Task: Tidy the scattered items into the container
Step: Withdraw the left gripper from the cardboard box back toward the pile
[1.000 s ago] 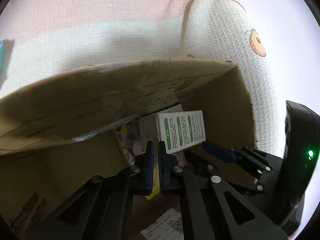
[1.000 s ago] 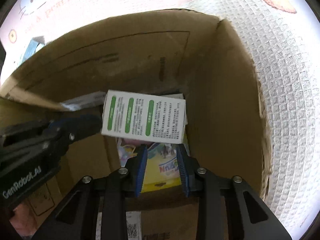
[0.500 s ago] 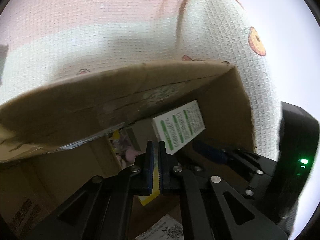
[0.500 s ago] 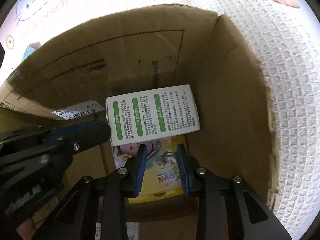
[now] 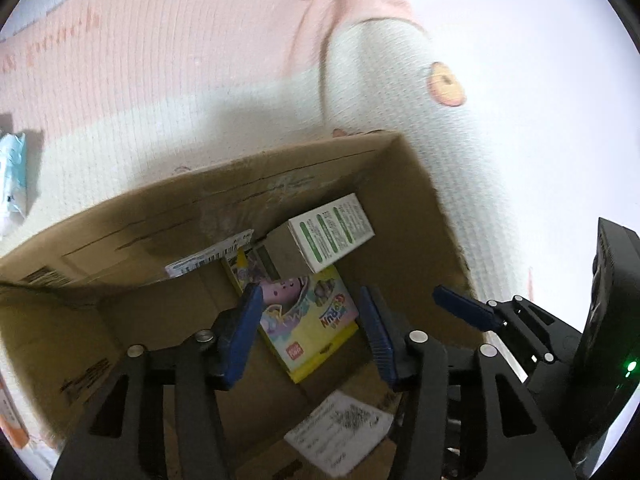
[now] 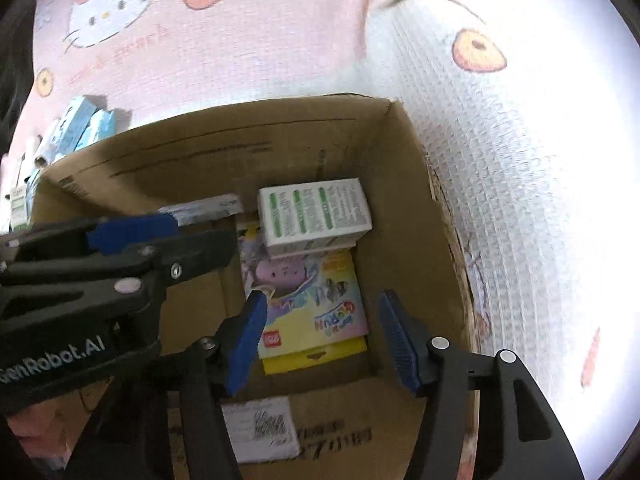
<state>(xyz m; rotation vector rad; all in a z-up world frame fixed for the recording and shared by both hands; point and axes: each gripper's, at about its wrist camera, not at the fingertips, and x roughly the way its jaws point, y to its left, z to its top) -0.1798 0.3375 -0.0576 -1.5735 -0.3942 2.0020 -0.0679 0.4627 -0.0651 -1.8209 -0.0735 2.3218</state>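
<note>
Pink cartoon-print bedding carries the cardboard box [image 6: 404,184], where the green-striped white carton [image 6: 314,210] lies far-side atop the yellow toy box [image 6: 316,312]; both hand-held grippers, left [image 5: 312,332] and right [image 6: 326,338], are opening empty, and should lift clear before fetching the blue packets [image 6: 82,130] far-left.

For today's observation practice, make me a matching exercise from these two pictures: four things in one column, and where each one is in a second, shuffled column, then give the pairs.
Things:
1. green-and-white box
2. yellow picture box
3. blue packets
4. printed label

Places:
A. on the mat, outside the cardboard box
B. flat on the bottom of the cardboard box
C. stuck on the near flap of the cardboard box
D. resting on top of another box

Pairs: 1-D, 2-B, 3-A, 4-C
</note>
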